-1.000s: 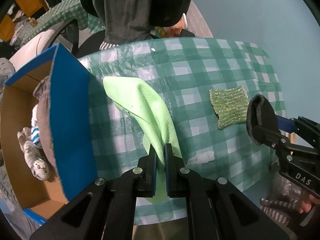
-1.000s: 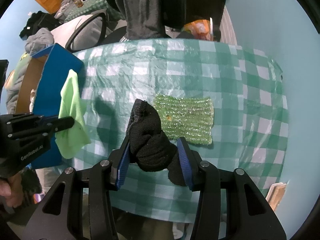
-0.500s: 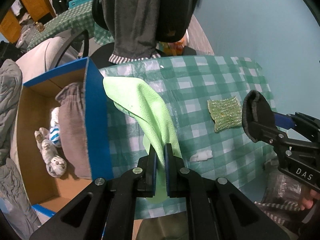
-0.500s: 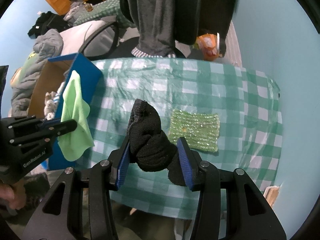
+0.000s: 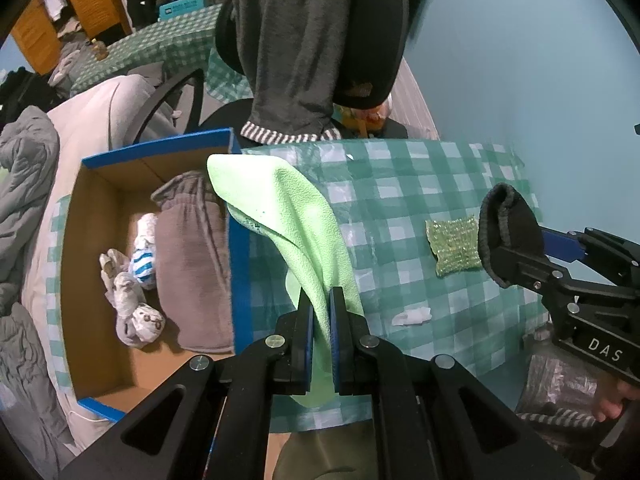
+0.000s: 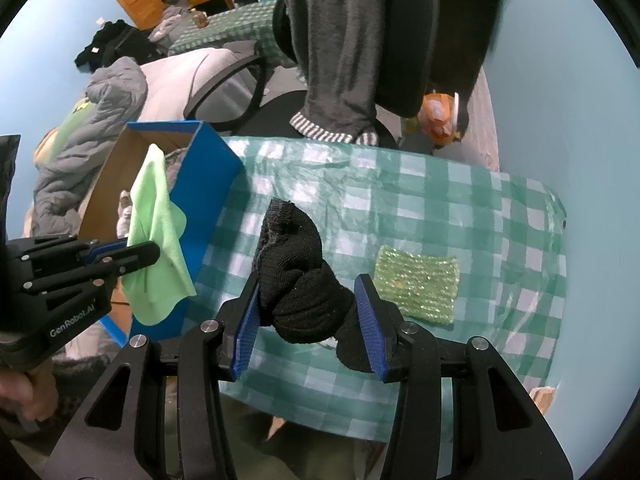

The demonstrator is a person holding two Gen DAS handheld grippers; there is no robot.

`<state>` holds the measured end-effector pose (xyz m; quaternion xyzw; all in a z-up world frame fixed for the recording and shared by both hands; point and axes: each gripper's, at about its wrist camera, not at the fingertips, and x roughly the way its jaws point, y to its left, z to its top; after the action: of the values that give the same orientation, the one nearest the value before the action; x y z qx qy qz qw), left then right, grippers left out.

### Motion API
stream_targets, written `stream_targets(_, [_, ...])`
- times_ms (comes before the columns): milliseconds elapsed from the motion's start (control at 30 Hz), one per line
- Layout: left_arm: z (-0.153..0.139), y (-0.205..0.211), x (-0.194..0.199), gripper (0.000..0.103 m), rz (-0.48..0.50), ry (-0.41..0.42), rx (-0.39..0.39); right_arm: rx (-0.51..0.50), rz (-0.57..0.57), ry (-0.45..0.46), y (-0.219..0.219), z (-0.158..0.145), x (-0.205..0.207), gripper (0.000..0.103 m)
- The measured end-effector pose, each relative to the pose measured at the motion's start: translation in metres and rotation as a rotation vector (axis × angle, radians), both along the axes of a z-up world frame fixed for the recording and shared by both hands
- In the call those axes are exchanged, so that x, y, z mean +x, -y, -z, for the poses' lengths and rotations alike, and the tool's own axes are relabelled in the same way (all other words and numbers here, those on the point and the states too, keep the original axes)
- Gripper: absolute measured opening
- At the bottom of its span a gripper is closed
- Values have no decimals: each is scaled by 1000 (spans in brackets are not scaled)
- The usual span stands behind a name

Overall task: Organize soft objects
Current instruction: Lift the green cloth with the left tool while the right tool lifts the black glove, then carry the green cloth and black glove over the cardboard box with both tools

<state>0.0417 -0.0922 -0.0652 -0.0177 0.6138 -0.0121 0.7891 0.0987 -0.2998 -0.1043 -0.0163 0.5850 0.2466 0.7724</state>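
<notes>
My left gripper (image 5: pixel 321 312) is shut on a light green cloth (image 5: pixel 288 216), held in the air over the right wall of a blue cardboard box (image 5: pixel 240 264); the cloth (image 6: pixel 154 236) also shows in the right wrist view. My right gripper (image 6: pixel 308 308) is shut on a black sock (image 6: pixel 296 276), held above the green checked table (image 6: pixel 500 208); the sock (image 5: pixel 506 232) shows at the right of the left wrist view. A green sparkly scrub pad (image 6: pixel 418 280) lies flat on the table.
The box (image 6: pixel 208 168) stands left of the table and holds a grey cloth (image 5: pixel 192 264) and rolled socks (image 5: pixel 132 300). A small white scrap (image 5: pixel 412 316) lies on the table. An office chair (image 6: pixel 404 40) draped with a grey garment stands behind the table.
Both grippers have risen and pulled back with their loads. The left gripper with the green cloth has moved left, so more of the box's inside shows.
</notes>
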Motion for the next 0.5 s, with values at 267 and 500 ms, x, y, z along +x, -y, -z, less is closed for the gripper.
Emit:
stream_targets(267, [-15,-20,-3,7,-35,31,-4,14,-41,26,-25,-13,1,45])
stream_targets(500, [-22,-41,-7,7,-70,46,-1,22,-77,37,-50,-19,1,45])
